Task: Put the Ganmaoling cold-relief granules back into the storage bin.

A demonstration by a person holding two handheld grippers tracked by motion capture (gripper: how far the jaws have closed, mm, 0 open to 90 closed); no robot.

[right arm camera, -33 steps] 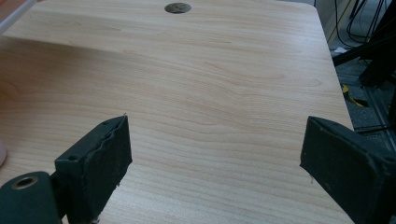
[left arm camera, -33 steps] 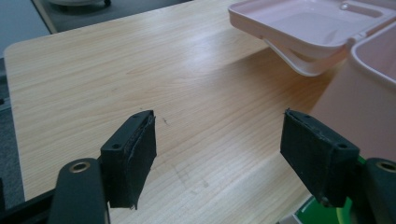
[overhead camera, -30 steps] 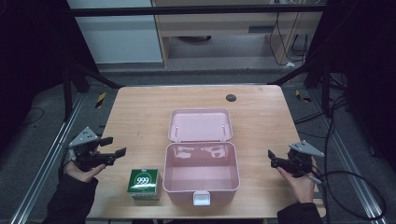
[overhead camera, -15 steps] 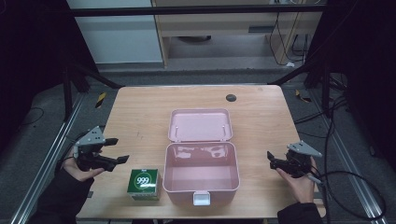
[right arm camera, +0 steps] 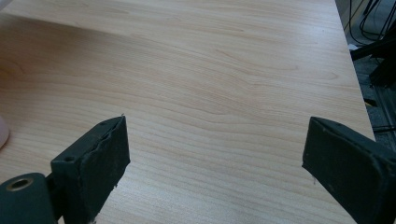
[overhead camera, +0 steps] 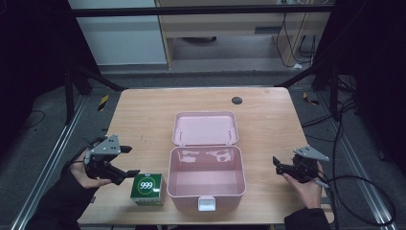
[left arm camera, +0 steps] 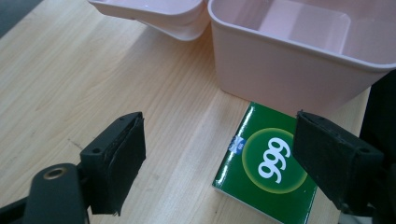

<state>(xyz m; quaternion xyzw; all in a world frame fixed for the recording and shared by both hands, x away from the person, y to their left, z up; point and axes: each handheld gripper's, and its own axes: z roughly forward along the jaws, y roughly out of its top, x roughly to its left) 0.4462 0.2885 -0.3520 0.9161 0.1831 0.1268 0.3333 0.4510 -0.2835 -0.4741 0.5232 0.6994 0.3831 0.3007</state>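
A green box marked 999 [overhead camera: 147, 188] lies flat on the wooden table [overhead camera: 143, 120], just left of an open pink case [overhead camera: 225, 197]. The case's lid [overhead camera: 206, 128] is folded back flat behind it and the inside looks empty. My left gripper [overhead camera: 133, 161] is open, a little left of the green box and pointing at it. In the left gripper view the green box [left arm camera: 273, 168] lies ahead between the spread jaws of that gripper [left arm camera: 224, 158], beside the pink case [left arm camera: 289, 70]. My right gripper [overhead camera: 277, 165] is open over bare wood right of the case, and nothing lies within it [right arm camera: 215, 163].
A small dark round spot [overhead camera: 237, 100] sits on the table near its far edge. Cables [overhead camera: 354, 191] trail off the right side. The table's right edge [right arm camera: 355, 70] is close to my right gripper. Bare wood lies left of and behind the case.
My left gripper has shifted right, closer to the green box. The right gripper has barely moved.
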